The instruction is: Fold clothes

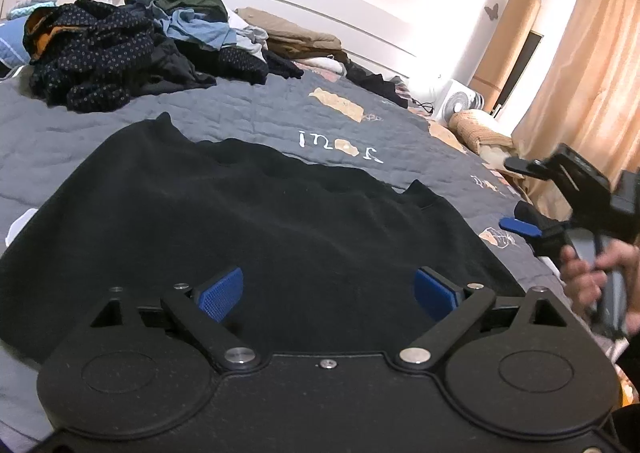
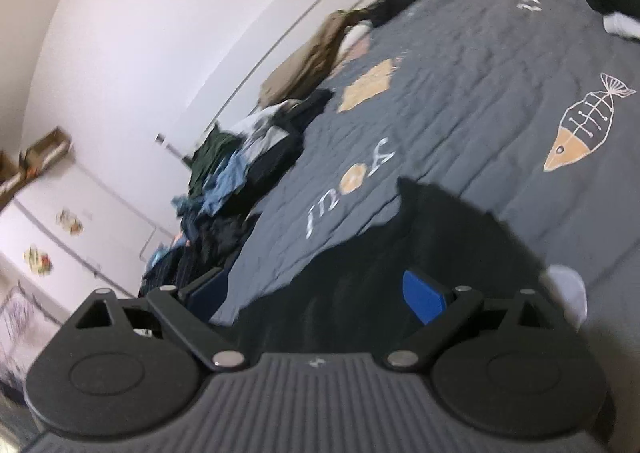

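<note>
A black garment (image 1: pixel 248 221) lies spread flat on the grey quilted bed cover (image 1: pixel 248 109). My left gripper (image 1: pixel 328 293) hovers over its near edge, blue pads wide apart and nothing between them. At the right edge of the left wrist view a hand holds my right gripper (image 1: pixel 516 197) just off the garment's right corner, fingers apart. The right wrist view is tilted and blurred. There my right gripper (image 2: pixel 316 293) stands open above a corner of the black garment (image 2: pixel 400 245), holding nothing.
A heap of unfolded clothes (image 1: pixel 132 41) sits at the far left of the bed, with beige folded items (image 1: pixel 296 39) beside it. A white fan (image 1: pixel 460 99), a cardboard tube (image 1: pixel 508 41) and a curtain (image 1: pixel 588 73) stand to the right.
</note>
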The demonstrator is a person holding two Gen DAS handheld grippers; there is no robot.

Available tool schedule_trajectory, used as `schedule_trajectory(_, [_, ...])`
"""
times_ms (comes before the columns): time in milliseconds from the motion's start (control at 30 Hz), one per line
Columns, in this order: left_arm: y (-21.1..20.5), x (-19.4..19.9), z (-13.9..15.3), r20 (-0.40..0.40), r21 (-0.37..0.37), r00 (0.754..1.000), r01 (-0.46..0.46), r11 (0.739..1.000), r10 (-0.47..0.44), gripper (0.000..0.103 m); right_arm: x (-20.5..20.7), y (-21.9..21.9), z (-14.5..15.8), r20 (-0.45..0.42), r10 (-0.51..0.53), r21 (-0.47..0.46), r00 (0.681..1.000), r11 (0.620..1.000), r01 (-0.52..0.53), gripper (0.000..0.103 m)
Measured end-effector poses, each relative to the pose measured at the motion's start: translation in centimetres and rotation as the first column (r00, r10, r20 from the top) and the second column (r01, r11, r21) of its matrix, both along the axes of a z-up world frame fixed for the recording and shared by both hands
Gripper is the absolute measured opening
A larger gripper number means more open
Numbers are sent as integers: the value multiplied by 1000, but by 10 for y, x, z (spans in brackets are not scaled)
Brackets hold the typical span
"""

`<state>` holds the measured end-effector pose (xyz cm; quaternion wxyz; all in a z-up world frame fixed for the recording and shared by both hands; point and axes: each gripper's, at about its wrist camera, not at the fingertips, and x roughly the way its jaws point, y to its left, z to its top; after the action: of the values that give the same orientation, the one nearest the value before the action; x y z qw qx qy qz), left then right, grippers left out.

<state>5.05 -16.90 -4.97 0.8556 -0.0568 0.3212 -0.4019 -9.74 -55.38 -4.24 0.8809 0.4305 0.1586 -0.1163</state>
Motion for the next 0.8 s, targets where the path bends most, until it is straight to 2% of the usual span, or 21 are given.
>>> schedule_trajectory(233, [12, -5, 0, 8, 7, 1000, -24, 1000, 24, 93, -33, 60, 2, -44, -21, -140, 999, 990, 15, 95])
schedule_trajectory(400, [25, -6, -5, -6, -1, 998, -69, 998, 69, 93, -40, 93, -1, -99, -53, -252, 994, 967, 26, 95])
schedule_trajectory(567, [45, -2, -8, -31, -9, 990, -139, 990, 139, 93, -42, 123, -8, -144, -51, -309, 988, 951, 4, 95])
schedule_trajectory(667, [66, 3, -8, -59, -23, 975, -217, 976, 215, 93, -37, 141, -8, -155, -2, -341, 988, 939, -52, 95])
schedule_trajectory(800, [102, 13, -15, -146, -56, 932, -342, 938, 331, 93, -27, 159, -6, -153, 55, -343, 987, 933, -105, 95])
